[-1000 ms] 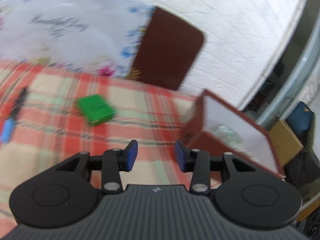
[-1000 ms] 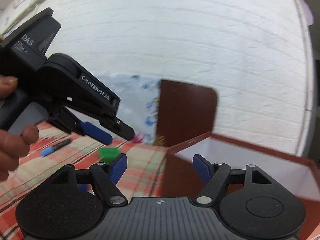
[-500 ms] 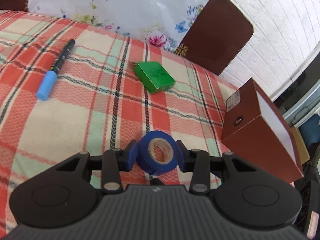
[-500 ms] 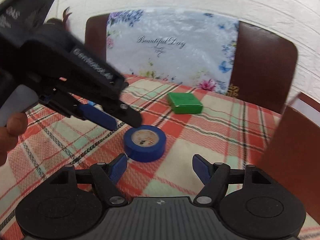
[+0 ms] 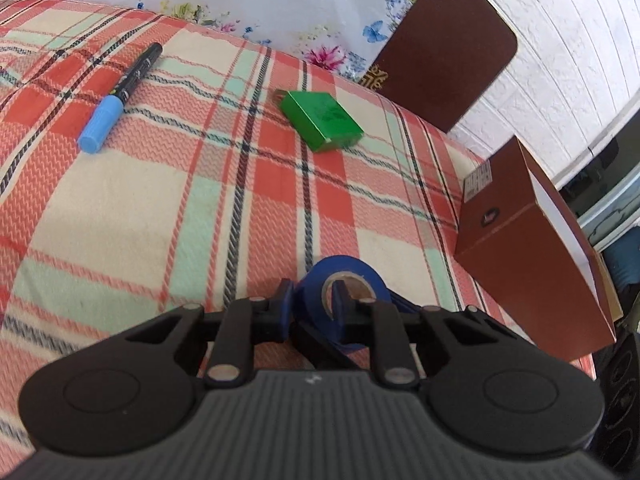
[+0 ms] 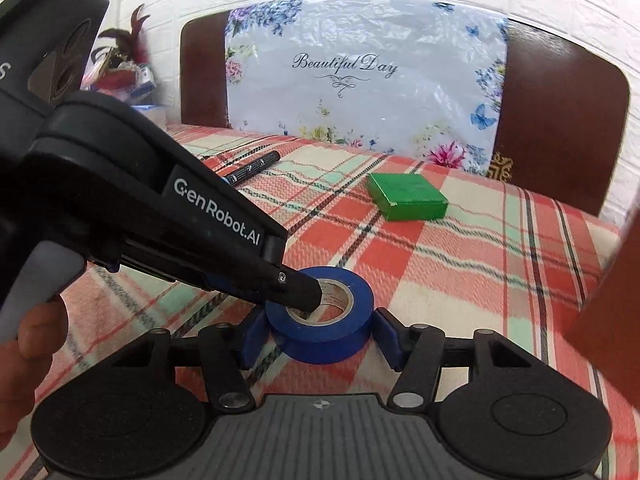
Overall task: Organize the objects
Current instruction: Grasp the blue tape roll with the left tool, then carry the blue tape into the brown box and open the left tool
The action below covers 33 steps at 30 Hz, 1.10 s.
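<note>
A blue tape roll (image 5: 344,280) lies on the plaid tablecloth (image 5: 140,208). My left gripper (image 5: 312,306) is shut on its wall, one finger inside the hole and one outside. In the right wrist view the tape roll (image 6: 324,330) sits between the fingers of my right gripper (image 6: 320,336), which is open around it; whether the pads touch it I cannot tell. A green box (image 5: 322,120) and a black marker with a blue cap (image 5: 120,96) lie farther back. An open brown box (image 5: 532,248) stands at the right.
A brown chair back (image 6: 560,120) draped with a flowered plastic cover (image 6: 360,80) stands behind the table. The brown box's wall (image 6: 616,300) is close on the right in the right wrist view. The table's right edge is just past the box.
My left gripper closed from straddling the whole roll to pinching its wall. My right gripper moved forward until its fingers flank the roll.
</note>
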Tool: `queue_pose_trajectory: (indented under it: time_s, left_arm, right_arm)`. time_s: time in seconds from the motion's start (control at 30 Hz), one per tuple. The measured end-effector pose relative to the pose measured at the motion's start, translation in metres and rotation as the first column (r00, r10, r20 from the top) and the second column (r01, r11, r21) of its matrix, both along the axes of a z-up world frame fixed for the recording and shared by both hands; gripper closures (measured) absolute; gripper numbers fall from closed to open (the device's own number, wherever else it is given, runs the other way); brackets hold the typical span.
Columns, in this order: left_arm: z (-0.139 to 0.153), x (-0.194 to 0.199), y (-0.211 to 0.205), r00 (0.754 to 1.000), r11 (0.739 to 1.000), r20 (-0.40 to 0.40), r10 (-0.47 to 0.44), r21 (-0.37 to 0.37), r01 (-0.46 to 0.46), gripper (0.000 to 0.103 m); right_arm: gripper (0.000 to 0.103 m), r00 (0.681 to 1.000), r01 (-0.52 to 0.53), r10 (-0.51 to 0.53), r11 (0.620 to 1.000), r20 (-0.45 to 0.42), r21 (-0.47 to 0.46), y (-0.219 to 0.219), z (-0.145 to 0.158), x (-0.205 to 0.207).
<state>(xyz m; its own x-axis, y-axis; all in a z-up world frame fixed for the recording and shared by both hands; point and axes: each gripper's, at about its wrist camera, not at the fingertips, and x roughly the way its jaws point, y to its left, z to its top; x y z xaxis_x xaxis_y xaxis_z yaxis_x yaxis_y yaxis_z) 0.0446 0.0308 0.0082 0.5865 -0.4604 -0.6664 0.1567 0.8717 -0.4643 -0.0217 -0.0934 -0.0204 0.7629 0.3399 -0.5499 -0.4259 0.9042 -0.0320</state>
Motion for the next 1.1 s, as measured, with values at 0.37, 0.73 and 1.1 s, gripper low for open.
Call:
queue_pose_trajectory:
  time_s: [0.37, 0.73, 1.1]
  left_arm:
    - [0.052, -0.027, -0.095, 0.977, 0.976, 0.111, -0.182, 0.142, 0.166, 0.081]
    - [0.112, -0.016, -0.232, 0.861, 0.891, 0.279, -0.426, 0.291, 0.347, 0.081]
    - [0.102, 0.01, -0.294, 0.833, 0.854, 0.264, -0.486, 0.346, 0.389, 0.081]
  right_arm:
    - [0.047, 0.98, 0.147, -0.15, 0.989, 0.13, 0.03, -0.054, 0.021, -0.05]
    - [0.047, 0.852, 0.398, -0.416, 0.909, 0.318, 0.125, -0.158, 0.072, -0.054]
    - [0.047, 0.797, 0.51, -0.544, 0.839, 0.264, 0.19, -0.22, 0.064, -0.023]
